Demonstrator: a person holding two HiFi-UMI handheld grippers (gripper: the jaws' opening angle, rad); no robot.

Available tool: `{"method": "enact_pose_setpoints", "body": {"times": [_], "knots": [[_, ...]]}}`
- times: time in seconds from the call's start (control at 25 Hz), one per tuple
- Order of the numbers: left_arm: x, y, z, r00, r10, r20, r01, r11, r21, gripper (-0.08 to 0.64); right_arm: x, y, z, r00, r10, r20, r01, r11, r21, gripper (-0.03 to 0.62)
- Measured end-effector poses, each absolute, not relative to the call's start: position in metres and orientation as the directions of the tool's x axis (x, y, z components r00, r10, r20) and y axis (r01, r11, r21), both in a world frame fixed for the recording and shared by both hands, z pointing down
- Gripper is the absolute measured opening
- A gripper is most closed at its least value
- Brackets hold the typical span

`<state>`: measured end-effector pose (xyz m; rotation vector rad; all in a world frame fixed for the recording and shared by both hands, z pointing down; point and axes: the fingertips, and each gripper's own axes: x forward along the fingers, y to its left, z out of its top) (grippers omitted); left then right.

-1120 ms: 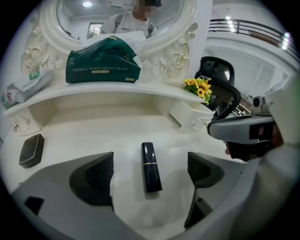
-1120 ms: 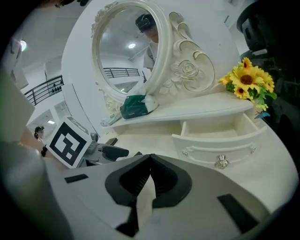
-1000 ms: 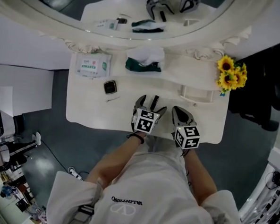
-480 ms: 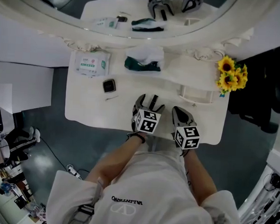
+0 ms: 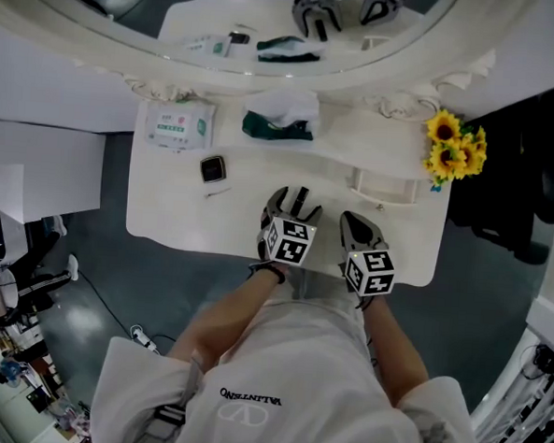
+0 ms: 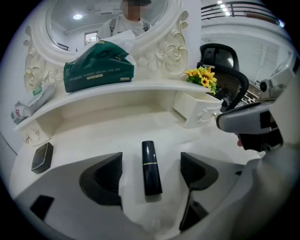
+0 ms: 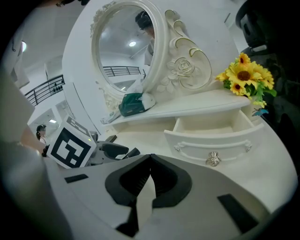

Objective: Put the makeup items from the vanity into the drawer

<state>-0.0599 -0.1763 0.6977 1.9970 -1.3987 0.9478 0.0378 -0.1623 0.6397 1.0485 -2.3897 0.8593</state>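
**Centre, Squeeze, Then Carry Right**

Far left on the vanity top (image 5: 165,209): a dark compact (image 5: 213,169), well apart from the work in hand and best left for a later pass.

At the left gripper (image 5: 295,204): wide apart yet closing, with a dark lipstick (image 6: 151,167) lying flat on the top between the pads, touched by neither. Holds nothing so far. Keep closing evenly, lined up to meet the tube's long sides square. Round and smooth, so probably quick to roll or skid off if nudged from one side first. Aim near the gold band at mid-length, to avoid tipping on the lift. Sink low enough to catch the tube at its widest without scraping the top. Lift only once firmly pinched.

At the right gripper (image 7: 149,180): closed tight on nothing, just beside the left one. Keep clear of the carrying path.

Further right: the small drawer (image 7: 211,136), already pulled open, nothing visible inside. Carry across low, lay the tube lengthwise inside, release gently. Mind the sunflowers (image 7: 243,77) at the far right.
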Motion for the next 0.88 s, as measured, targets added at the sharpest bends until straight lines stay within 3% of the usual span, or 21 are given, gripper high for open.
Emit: {"method": "enact_pose_setpoints", "body": {"times": [0.08,0.4,0.88], "knots": [[-0.056,-0.175,0.697,0.226,-0.580,0.782,-0.943,-0.332,0.026,0.354,0.040,-0.162,0.640,-0.642,-0.519,0.565,-0.760,0.531,-0.375,0.012],[-0.059,-0.175,0.695,0.228,-0.586,0.777,-0.947,-0.319,0.038,0.291,0.044,-0.159,0.639,-0.642,-0.523,0.560,-0.760,0.529,-0.377,0.012],[-0.064,-0.177,0.693,0.227,-0.593,0.773,-0.945,-0.325,0.028,0.103,0.050,-0.153,0.635,-0.640,-0.529,0.557,-0.762,0.530,-0.371,0.012]]}}
